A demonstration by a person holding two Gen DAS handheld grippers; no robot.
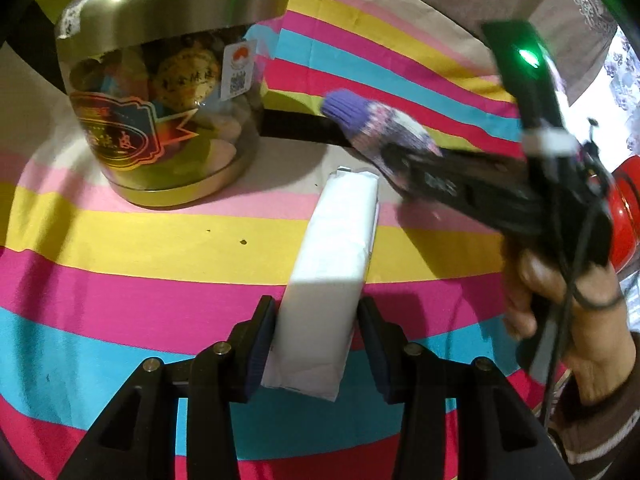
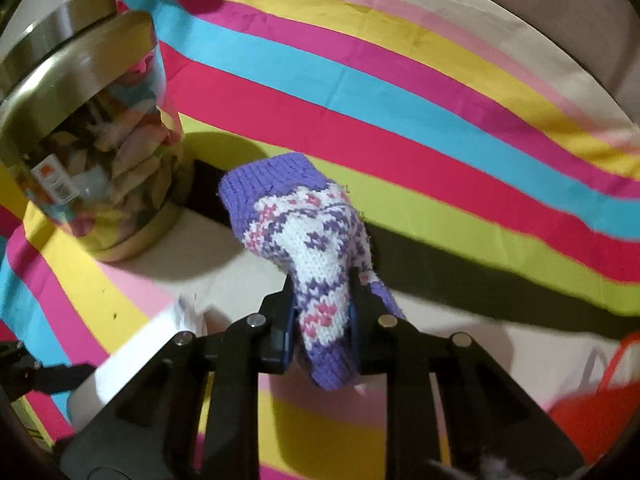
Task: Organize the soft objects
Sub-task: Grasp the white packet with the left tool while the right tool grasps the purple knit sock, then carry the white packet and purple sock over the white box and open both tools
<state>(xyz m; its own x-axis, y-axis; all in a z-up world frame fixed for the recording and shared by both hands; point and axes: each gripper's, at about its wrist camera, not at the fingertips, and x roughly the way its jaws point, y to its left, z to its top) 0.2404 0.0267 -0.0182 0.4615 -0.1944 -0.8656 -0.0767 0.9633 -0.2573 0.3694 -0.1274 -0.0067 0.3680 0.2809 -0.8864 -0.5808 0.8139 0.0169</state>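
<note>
From the left wrist camera, the left tool (image 1: 316, 336) pinches a white soft pack (image 1: 332, 264), one dark pad pressed against each long side near its close end. The pack runs away from the camera toward twelve o'clock, and it cannot be told whether its far end touches the striped cloth (image 1: 140, 248) covering the surface. At ten o'clock stands a clear jar (image 1: 160, 120) with a brushed metal lid, filled with mixed coloured pieces. At about two o'clock the right tool (image 1: 404, 172), held by a person's hand (image 1: 560, 300), grips a purple and white knitted mitten (image 1: 376, 132) whose cuff points toward the jar. A red object (image 1: 626, 216) shows at the three o'clock edge.

From the right wrist camera, the right tool (image 2: 322, 320) is pressed together on the mitten (image 2: 312, 240), squeezing the knit between its pads; the purple cuff hangs free toward eleven o'clock, off the cloth (image 2: 400, 100). The jar (image 2: 96, 152) stands at nine to ten o'clock. The white pack (image 2: 132, 352) lies at eight o'clock, partly hidden by the tool's frame. A red bag (image 2: 600, 412) sits at four o'clock.
</note>
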